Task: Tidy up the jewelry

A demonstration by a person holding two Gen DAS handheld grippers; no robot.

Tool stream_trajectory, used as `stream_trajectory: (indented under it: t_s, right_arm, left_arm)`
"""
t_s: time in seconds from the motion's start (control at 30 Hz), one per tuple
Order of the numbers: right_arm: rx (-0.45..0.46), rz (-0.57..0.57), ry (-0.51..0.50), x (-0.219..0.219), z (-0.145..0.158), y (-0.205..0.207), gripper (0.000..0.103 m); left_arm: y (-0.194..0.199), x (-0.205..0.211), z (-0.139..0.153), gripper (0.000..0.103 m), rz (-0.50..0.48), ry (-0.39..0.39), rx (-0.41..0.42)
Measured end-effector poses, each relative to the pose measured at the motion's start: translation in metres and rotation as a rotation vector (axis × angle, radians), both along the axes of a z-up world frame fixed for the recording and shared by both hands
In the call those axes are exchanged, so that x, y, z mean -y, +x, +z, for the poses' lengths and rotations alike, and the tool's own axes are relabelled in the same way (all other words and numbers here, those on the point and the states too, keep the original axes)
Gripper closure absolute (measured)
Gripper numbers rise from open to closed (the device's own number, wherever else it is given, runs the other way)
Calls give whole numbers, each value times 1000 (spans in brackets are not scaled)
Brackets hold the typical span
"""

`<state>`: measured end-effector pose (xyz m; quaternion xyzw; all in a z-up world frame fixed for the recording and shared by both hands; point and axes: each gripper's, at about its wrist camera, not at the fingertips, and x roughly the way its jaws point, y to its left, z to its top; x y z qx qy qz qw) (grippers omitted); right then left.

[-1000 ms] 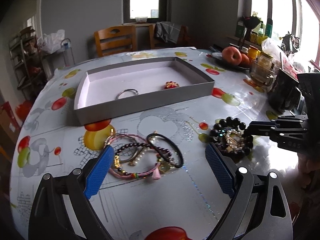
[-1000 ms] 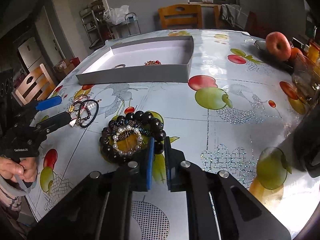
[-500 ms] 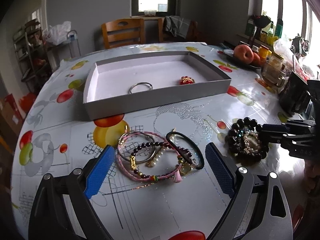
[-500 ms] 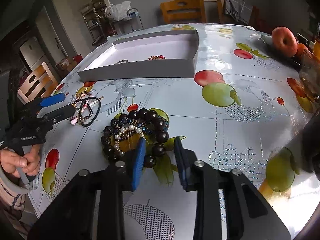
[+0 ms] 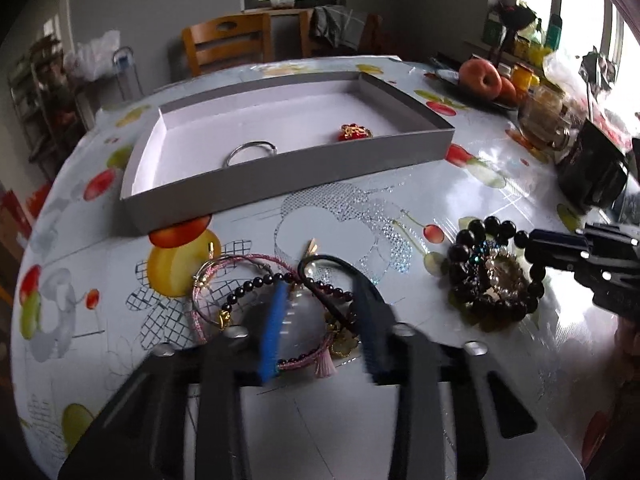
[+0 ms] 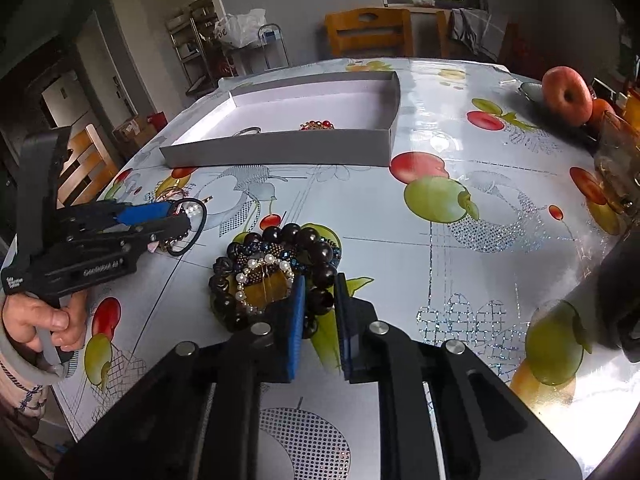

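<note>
My left gripper (image 5: 320,320) jaws are closing around the tangled bracelets (image 5: 256,292); my right gripper (image 6: 318,316) jaws are closing on the dark bead bracelet (image 6: 316,256). Both piles lie on the table (image 6: 460,264) near the gray tray's (image 5: 288,176) front wall. The tray holds two pieces: a silver ring (image 5: 250,150) and a red charm (image 5: 354,132), with bare floor around them.

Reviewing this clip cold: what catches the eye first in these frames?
Two jewelry heaps on the fruit-print tablecloth: the left gripper is closing over the tangle of thin bracelets, and the right gripper is closing on the big dark bead bracelet. Behind them, the grey tray holds a silver ring and a red charm.
</note>
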<state>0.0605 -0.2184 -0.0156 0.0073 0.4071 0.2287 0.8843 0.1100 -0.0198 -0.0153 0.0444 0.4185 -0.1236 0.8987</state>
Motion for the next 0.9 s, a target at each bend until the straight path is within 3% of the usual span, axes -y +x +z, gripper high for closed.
stream_trajectory:
  t_s: [0.07,0.5,0.9]
  right_arm:
    - [7,1,3,0,1,-1,88]
    - [65,10,63,4,21,-6,89]
    - [96,14,89,1,37,-10,89]
  left_arm:
    - [0,-2,-1,97,-5,-21,-8]
    - [-15,-10,30,97,-26,-89,81]
    - [-15,-37,20,97,-18,-140,25]
